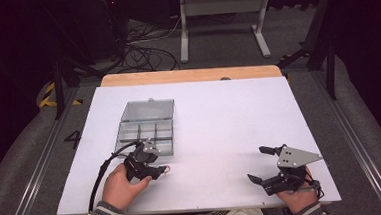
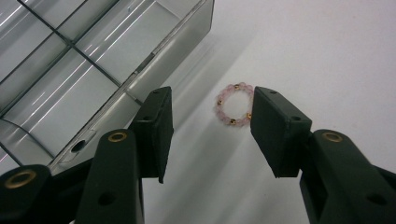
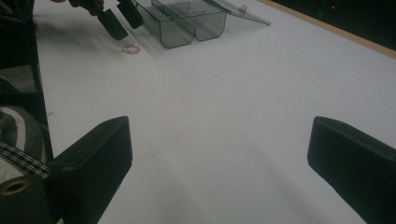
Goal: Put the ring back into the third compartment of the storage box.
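From the high view, a white counter [image 1: 220, 135] carried a clear compartment box [image 1: 145, 131] with its lid [image 1: 147, 110] laid open behind it. The left gripper [image 1: 154, 162] hovered just in front of the box, and a tiny ring-shaped thing lay by its tip — too small there to make out. The right gripper [image 1: 260, 164] sat well apart at the near right, its jaws spread wide with nothing between them.

The left gripper view settled what the small thing was: a bracelet [image 2: 234, 105] of pink beads with a few gold ones, lying flat on the counter just beside the box's wall [image 2: 180, 51]. The jaws stood released on either side of it; the right jaw's edge overlapped the bracelet's rim, though contact could not be judged.

The right gripper view looked across bare counter between its own open jaws — far off, the left gripper [image 3: 116, 16], the bracelet [image 3: 130, 48] and the box [image 3: 189, 23] showed together.
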A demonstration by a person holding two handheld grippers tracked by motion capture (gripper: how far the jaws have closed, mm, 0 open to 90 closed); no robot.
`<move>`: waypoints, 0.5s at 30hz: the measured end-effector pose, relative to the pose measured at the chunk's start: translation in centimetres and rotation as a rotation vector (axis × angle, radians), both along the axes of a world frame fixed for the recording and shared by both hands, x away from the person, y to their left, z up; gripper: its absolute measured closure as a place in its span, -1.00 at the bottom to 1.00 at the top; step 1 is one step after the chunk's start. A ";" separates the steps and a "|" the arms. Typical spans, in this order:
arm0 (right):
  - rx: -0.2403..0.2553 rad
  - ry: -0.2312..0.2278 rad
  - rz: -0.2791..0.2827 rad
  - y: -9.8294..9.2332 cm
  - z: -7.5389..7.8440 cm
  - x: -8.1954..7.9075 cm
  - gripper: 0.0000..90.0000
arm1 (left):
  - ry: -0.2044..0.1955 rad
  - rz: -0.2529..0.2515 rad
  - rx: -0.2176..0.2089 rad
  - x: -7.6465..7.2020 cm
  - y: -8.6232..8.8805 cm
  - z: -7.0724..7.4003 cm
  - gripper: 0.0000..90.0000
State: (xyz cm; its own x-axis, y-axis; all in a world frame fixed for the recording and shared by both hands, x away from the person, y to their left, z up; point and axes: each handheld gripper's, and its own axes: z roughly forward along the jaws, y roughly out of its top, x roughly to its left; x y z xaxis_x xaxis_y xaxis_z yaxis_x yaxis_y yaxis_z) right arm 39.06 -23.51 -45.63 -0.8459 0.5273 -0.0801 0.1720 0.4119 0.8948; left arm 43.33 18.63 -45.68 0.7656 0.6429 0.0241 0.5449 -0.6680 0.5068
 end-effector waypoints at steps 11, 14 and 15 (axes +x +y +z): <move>-0.007 -0.003 0.004 0.0 0.0 0.0 -0.84 | -0.005 -0.027 0.003 0.4 -0.6 -0.2 0.36; -0.008 -0.004 0.007 0.1 0.0 0.0 -0.84 | -0.012 -0.028 0.025 0.4 -1.0 -0.3 0.43; -0.008 -0.003 0.007 0.1 0.0 0.0 -0.84 | -0.023 -0.030 0.035 0.5 -1.1 -0.3 0.46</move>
